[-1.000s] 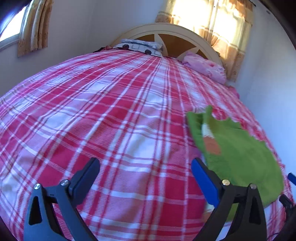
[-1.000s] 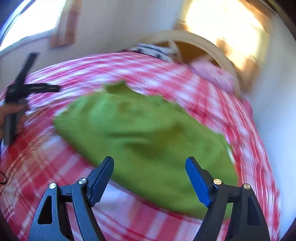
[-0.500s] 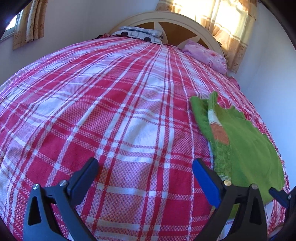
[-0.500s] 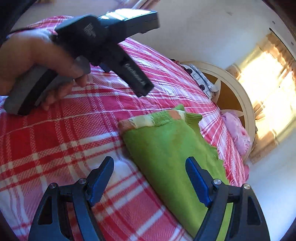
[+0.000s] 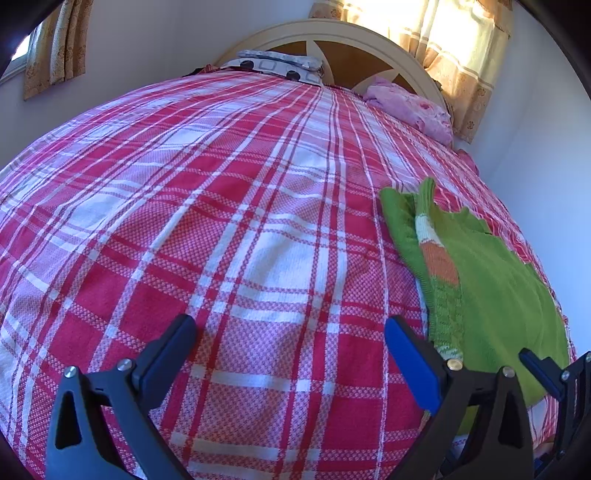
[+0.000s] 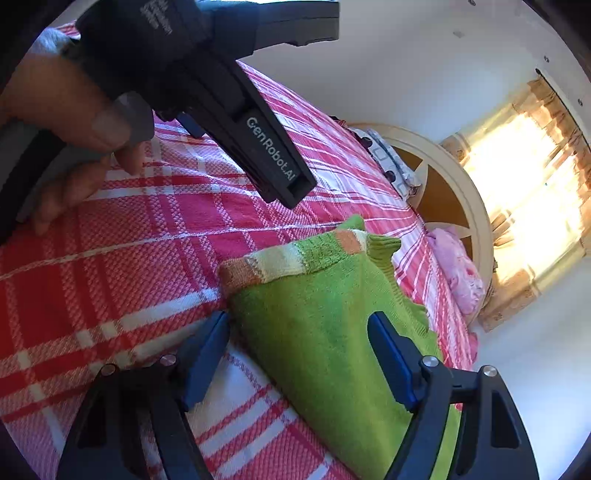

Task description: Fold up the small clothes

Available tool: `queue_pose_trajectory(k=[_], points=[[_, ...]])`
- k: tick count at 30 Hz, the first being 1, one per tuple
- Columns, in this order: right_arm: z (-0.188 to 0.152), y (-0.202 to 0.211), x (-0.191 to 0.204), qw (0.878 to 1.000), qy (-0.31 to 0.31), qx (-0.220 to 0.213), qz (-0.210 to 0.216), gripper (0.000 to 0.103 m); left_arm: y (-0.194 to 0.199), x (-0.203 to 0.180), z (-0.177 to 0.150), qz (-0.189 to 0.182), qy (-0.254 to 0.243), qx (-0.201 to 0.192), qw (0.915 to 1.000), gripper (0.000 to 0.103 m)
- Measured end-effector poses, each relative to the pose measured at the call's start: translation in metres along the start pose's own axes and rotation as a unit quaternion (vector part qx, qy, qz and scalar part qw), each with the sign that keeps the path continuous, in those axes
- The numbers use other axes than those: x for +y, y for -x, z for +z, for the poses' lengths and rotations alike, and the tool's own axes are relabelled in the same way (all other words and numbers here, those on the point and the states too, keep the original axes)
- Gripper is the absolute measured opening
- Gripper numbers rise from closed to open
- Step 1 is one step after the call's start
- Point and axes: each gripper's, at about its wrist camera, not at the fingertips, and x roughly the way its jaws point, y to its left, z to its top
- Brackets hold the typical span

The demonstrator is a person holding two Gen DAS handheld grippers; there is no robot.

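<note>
A small green knitted garment (image 5: 491, 291) with an orange, white and green striped band lies folded flat on the red and white checked bedspread (image 5: 236, 229), to the right of my left gripper (image 5: 288, 354). My left gripper is open and empty over bare bedspread. My right gripper (image 6: 299, 350) is open and low, its jaws on either side of the near corner of the garment (image 6: 325, 325), not closed on it. The left gripper body (image 6: 207, 85) and the hand holding it show in the right wrist view, above and left of the garment.
A cream headboard (image 5: 332, 33) stands at the far end of the bed, with a patterned pillow (image 5: 277, 64) and a pink bundle of cloth (image 5: 410, 107) in front of it. A white wall (image 5: 546, 177) runs close along the bed's right side. Curtained windows sit behind.
My right gripper has swung from above the garment down to its near corner and tilted. My left gripper has dropped a little lower over the bedspread. The garment has stayed in place.
</note>
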Motion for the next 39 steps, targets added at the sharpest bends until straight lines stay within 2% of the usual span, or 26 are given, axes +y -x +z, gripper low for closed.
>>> queue_pose_trajectory(k=[4, 6, 8, 10, 14, 22, 29, 34, 36, 38, 39], points=[[0.002, -0.001, 0.007, 1.000, 0.019, -0.005, -0.018, 0.069, 0.002, 0.006, 0.000, -0.019, 0.012, -0.001, 0.9997, 0.103], [0.002, -0.001, 0.009, 1.000, 0.024, -0.006, -0.019, 0.062, 0.002, 0.008, 0.002, -0.029, 0.018, -0.001, 0.9994, 0.103], [0.000, -0.002, 0.013, 0.999, 0.035, -0.004, -0.017, 0.045, 0.003, 0.010, 0.004, -0.048, 0.022, 0.001, 0.9986, 0.103], [-0.001, -0.001, 0.018, 0.999, 0.046, -0.007, -0.022, 0.041, 0.003, 0.009, 0.007, -0.070, 0.020, 0.005, 0.9973, 0.103], [-0.001, 0.000, 0.017, 0.999, 0.042, -0.010, -0.026, 0.041, -0.005, -0.010, 0.021, -0.110, -0.014, 0.032, 0.9933, 0.103], [-0.004, -0.007, 0.012, 0.999, 0.031, -0.015, -0.020, 0.038, -0.034, -0.049, 0.054, -0.189, -0.031, 0.063, 0.9794, 0.103], [-0.006, -0.006, 0.016, 0.999, 0.033, -0.021, -0.032, 0.038, -0.070, -0.073, 0.067, -0.210, -0.040, 0.084, 0.9732, 0.103], [-0.007, -0.002, 0.025, 0.998, 0.036, -0.020, -0.038, 0.038, -0.080, -0.070, 0.075, -0.227, -0.009, 0.077, 0.9707, 0.103], [-0.006, -0.001, 0.026, 0.998, 0.036, -0.020, -0.038, 0.038, -0.083, -0.070, 0.078, -0.234, -0.005, 0.078, 0.9690, 0.098], [-0.005, 0.002, 0.030, 0.998, 0.037, -0.021, -0.040, 0.038, -0.085, -0.072, 0.079, -0.238, -0.012, 0.083, 0.9677, 0.083], [-0.004, 0.002, 0.031, 0.998, 0.038, -0.022, -0.042, 0.038, -0.087, -0.073, 0.079, -0.239, -0.012, 0.084, 0.9673, 0.080]])
